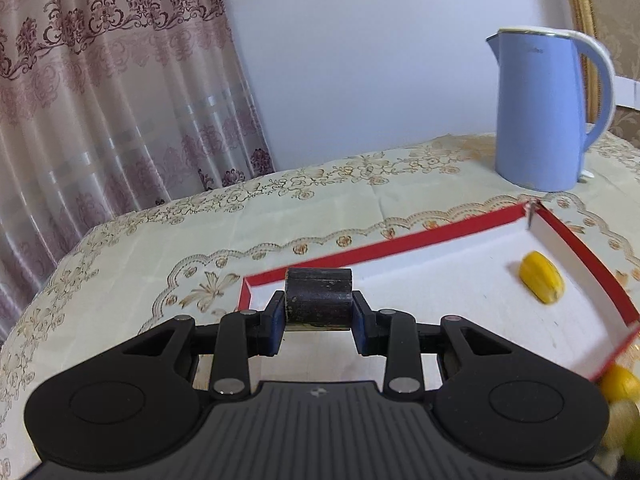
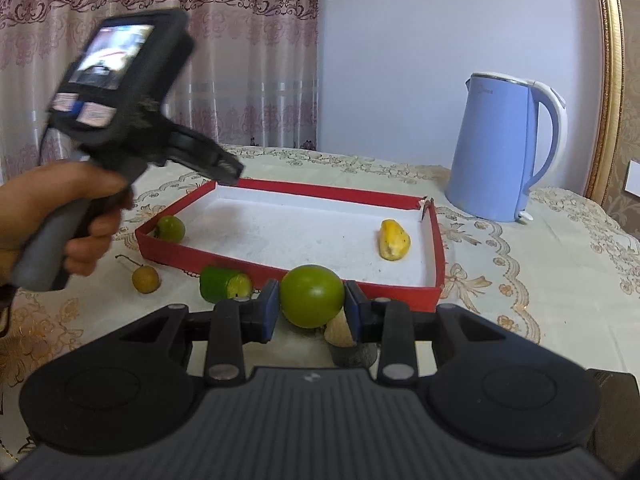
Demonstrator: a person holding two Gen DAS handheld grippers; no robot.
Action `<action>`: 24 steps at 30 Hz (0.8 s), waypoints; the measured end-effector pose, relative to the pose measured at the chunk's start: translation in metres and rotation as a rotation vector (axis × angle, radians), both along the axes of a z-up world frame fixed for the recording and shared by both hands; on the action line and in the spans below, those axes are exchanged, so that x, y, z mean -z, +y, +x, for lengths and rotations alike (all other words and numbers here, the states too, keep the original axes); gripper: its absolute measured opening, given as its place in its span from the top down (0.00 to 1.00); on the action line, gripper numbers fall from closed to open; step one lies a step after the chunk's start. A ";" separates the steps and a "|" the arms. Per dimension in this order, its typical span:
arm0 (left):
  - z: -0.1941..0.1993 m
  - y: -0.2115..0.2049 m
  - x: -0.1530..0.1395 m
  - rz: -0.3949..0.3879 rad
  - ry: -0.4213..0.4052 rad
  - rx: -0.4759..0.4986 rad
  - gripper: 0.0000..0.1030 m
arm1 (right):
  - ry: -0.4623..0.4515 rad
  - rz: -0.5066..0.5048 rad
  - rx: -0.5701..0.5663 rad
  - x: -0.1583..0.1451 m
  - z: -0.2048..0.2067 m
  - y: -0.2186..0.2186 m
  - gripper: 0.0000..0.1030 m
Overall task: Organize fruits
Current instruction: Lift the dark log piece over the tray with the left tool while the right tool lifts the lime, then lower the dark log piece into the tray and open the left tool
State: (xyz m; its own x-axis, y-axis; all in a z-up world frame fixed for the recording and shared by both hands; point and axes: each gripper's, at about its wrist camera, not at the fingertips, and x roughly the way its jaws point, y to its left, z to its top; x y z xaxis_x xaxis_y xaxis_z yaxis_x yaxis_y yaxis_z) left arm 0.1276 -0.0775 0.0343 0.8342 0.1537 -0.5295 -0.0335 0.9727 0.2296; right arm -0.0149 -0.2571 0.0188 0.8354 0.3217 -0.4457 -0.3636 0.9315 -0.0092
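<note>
My left gripper (image 1: 319, 322) is shut on a dark brown-black cylinder piece (image 1: 319, 297), held over the near left corner of the red box (image 1: 384, 248). A yellow fruit piece (image 1: 541, 277) lies in the box's far right corner; it also shows in the right wrist view (image 2: 394, 240). My right gripper (image 2: 311, 312) is shut on a round green fruit (image 2: 312, 295), just in front of the red box (image 2: 224, 260). A small green fruit (image 2: 171, 229) lies in the box's left corner. The left gripper's body (image 2: 120, 100) shows at left, held by a hand.
A blue kettle (image 2: 496, 152) stands behind the box on the right of the flowered tablecloth. A cut green piece (image 2: 225, 284) and a small brown stemmed fruit (image 2: 145, 279) lie before the box. A pale piece (image 2: 340, 330) on a dark piece sits under my right gripper. Curtains hang behind.
</note>
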 end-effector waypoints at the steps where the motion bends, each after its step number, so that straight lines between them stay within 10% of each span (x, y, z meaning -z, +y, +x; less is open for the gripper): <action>1: 0.007 0.000 0.000 0.001 0.004 -0.005 0.69 | -0.003 0.000 0.001 0.000 0.001 0.000 0.69; 24: 0.078 0.000 0.026 -0.052 0.104 -0.054 0.68 | -0.014 -0.017 0.018 -0.005 0.021 0.008 0.69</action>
State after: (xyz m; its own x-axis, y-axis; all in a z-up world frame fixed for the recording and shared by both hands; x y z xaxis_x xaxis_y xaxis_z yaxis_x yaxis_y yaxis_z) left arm 0.2060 -0.0779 0.0078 0.7653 0.1675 -0.6215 -0.0652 0.9808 0.1841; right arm 0.0056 -0.2489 0.0239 0.8473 0.2985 -0.4392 -0.3462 0.9377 -0.0305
